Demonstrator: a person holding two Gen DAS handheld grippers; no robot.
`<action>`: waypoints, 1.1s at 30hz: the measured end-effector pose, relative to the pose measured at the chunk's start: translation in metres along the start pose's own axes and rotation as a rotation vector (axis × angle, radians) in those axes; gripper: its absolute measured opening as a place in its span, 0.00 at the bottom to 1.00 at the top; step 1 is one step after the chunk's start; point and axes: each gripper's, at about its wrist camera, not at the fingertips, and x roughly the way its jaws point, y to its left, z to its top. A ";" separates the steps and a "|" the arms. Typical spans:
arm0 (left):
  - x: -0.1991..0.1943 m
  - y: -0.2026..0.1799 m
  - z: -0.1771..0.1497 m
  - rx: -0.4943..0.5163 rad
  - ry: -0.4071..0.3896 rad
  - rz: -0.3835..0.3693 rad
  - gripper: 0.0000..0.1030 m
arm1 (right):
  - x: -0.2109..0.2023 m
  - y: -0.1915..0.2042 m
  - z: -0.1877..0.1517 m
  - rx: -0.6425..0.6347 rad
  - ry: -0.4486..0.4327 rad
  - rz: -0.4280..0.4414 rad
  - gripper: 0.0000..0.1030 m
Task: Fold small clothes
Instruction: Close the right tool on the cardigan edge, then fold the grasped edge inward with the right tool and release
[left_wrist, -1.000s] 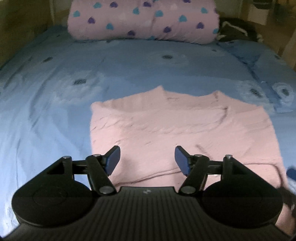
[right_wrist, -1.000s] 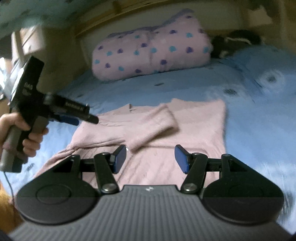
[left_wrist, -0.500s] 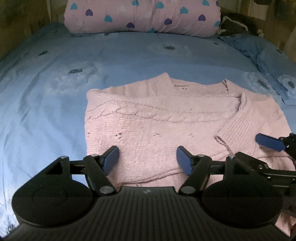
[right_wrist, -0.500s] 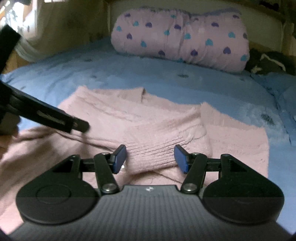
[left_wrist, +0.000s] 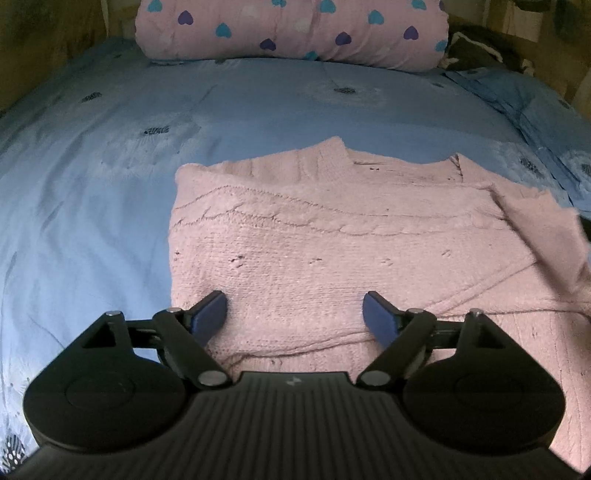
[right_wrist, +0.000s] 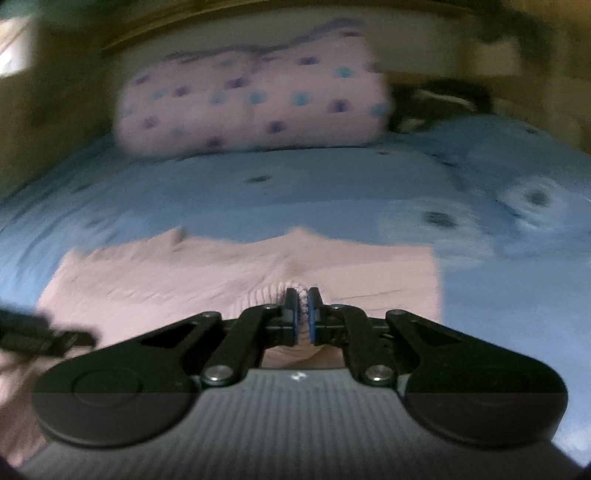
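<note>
Left wrist view: the pink knit sweater (left_wrist: 332, 236) lies spread on the blue bed sheet (left_wrist: 92, 177), neckline toward the far side, near the heart-print pillow (left_wrist: 288, 33). The left tongs (left_wrist: 295, 314) hang over the sweater's near hem, jaws wide apart and just widened further, the knit below them and nothing pinched between. At the right edge a sleeve (left_wrist: 546, 232) is lifted and blurred.

Right wrist view (blurred): the right tongs (right_wrist: 303, 314) have just clenched on the ribbed cuff (right_wrist: 273, 295) of the sleeve, over the middle of the sweater (right_wrist: 184, 273). The left tongs' tip (right_wrist: 55, 338) shows at the left edge.
</note>
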 end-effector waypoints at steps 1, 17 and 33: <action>0.000 0.000 0.000 0.001 -0.001 0.001 0.83 | 0.000 -0.010 0.002 0.042 -0.007 -0.039 0.07; 0.001 -0.003 -0.003 0.017 -0.009 0.018 0.85 | -0.018 -0.044 0.005 0.095 0.034 0.028 0.11; 0.001 -0.003 -0.002 0.020 -0.012 0.018 0.85 | 0.010 -0.033 0.006 -0.038 0.194 -0.035 0.07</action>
